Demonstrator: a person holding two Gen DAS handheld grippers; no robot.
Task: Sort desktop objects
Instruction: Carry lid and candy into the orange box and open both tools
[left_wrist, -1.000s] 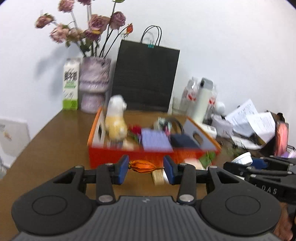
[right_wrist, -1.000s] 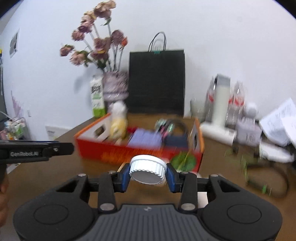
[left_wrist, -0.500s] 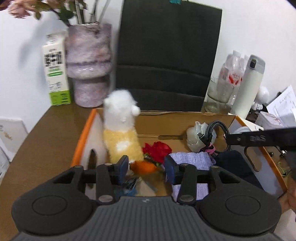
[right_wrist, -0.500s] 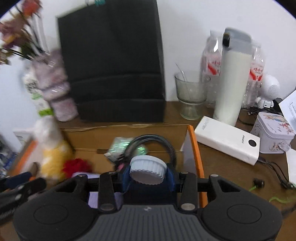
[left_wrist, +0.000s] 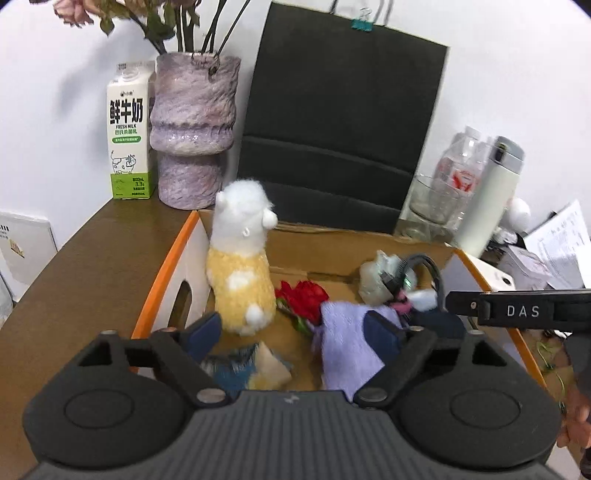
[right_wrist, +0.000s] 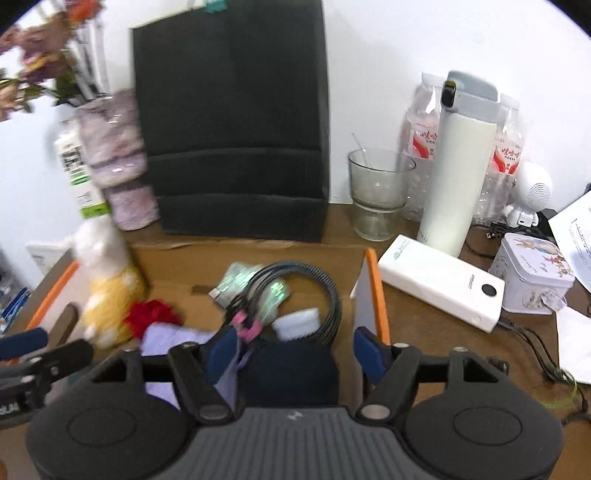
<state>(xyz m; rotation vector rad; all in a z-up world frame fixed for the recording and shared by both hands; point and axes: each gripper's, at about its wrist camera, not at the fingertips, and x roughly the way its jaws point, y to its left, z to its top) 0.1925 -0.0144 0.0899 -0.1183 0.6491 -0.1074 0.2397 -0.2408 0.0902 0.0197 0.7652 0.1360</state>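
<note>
An orange-rimmed cardboard box (left_wrist: 167, 266) holds a white and yellow plush toy (left_wrist: 242, 266), a red flower (left_wrist: 304, 298), a purple cloth (left_wrist: 343, 345), a dark pouch (right_wrist: 291, 373), a coiled black cable (right_wrist: 317, 291) and a white jar (right_wrist: 295, 324). My left gripper (left_wrist: 293, 334) is open and empty over the box's near left part. My right gripper (right_wrist: 295, 349) is open and empty over the dark pouch, just behind the white jar. The small orange object is not visible.
Behind the box stand a black paper bag (left_wrist: 340, 122), a purple vase (left_wrist: 192, 133) and a milk carton (left_wrist: 127, 133). To the right are a glass (right_wrist: 380, 192), a white flask (right_wrist: 454, 177), a white power bank (right_wrist: 439, 288), a tin (right_wrist: 532, 273) and papers.
Both grippers moved forward over the box and opened. The left let go of the small orange object; the right let go of the white jar, which now lies in the box.
</note>
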